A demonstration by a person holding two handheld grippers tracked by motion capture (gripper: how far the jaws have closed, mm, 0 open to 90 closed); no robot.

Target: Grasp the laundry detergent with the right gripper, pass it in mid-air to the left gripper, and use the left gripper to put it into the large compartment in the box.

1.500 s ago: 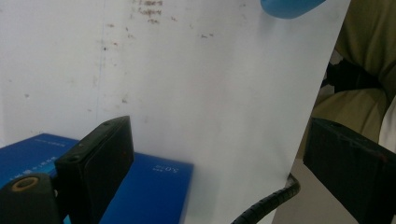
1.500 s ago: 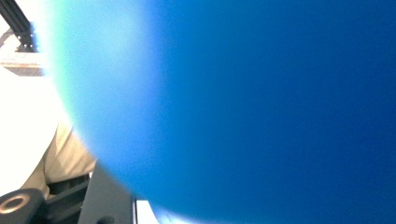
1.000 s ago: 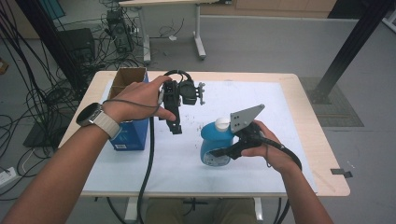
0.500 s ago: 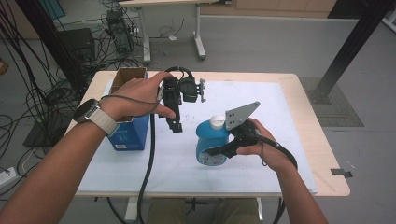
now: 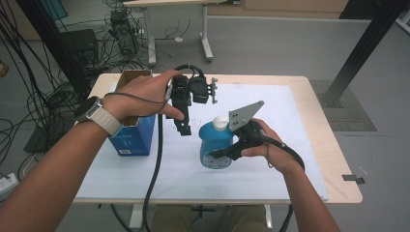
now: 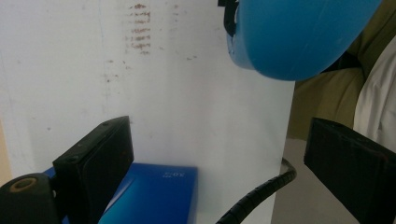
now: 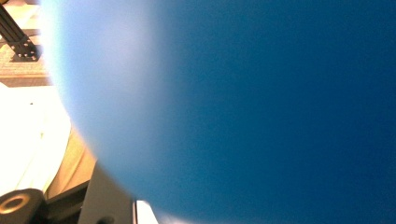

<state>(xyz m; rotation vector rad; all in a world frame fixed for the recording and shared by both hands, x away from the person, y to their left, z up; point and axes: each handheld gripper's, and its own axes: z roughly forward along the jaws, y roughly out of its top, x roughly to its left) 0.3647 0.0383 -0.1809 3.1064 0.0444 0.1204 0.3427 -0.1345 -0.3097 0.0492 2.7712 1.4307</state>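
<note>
White sheeting covers the wooden table (image 5: pixel 316 125) you work at, with a grey floor, tangled cables and a second table's legs behind it. Your right gripper (image 5: pixel 223 153) is clamped on a blue bottle (image 5: pixel 216 145) with a white cap (image 5: pixel 221 122); the bottle stands upright near the middle of the sheet, and your right hand (image 5: pixel 263 145) wraps the gripper's handle from the right side. In the right gripper view the bottle's blue wall sits so close that it blurs across nearly everything.

Your left gripper (image 5: pixel 183 128) hangs above the sheet, just left of the bottle and a little behind it, pointing downward, with your left hand (image 5: pixel 145 94) on its body. Its jaws stand wide apart with nothing between them; in the left gripper view they frame bare white sheet, with the bottle's rounded blue side at the top right.

To your left, a blue box (image 5: pixel 133 137) with an open cardboard-brown top rests at the sheet's edge, well apart from the bottle.
</note>
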